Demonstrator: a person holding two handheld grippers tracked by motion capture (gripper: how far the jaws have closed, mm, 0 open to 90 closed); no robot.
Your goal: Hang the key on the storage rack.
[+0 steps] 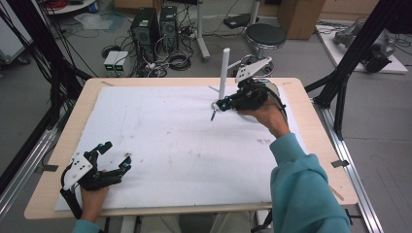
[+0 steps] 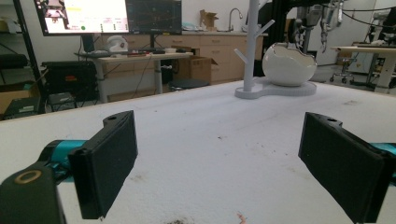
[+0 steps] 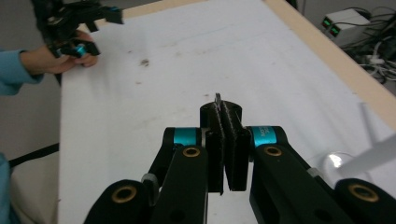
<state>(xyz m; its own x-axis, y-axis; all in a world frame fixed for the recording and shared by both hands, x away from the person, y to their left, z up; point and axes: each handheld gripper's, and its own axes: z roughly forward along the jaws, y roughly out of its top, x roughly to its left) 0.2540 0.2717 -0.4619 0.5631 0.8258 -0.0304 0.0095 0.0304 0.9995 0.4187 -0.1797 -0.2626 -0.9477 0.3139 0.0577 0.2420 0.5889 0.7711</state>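
Over at the upper right of the high view, the right gripper (image 1: 217, 106) is clenched on a small thin piece (image 1: 213, 115), lifted clear of the tabletop (image 1: 160, 126). It hangs just below and beside the white stand (image 1: 223, 68). In the right gripper view the 2 black jaws are pressed flat together, and only a sliver of that piece (image 3: 218, 99) pokes out past the pads. What it is I cannot tell; it is too small. My guess is that it is meant for the stand, whose branches (image 2: 264, 27) stick out sideways in the left gripper view beside a white rounded shell (image 2: 287, 65) on its base. If so, keep the pinch firm, because so little of the piece is exposed that any slack could drop it. Turn the wrist so the free end leads toward a branch rather than the pads. Come in from the open side of the branch, since 1 branch (image 3: 373, 154) already lies close at the lower right of the right gripper view and a knock could tip the stand. Let go only once the piece bears on the branch. The left gripper (image 1: 116, 154) lies at the lower left, jaws spread wide with nothing between them, well apart from all this and best left there.
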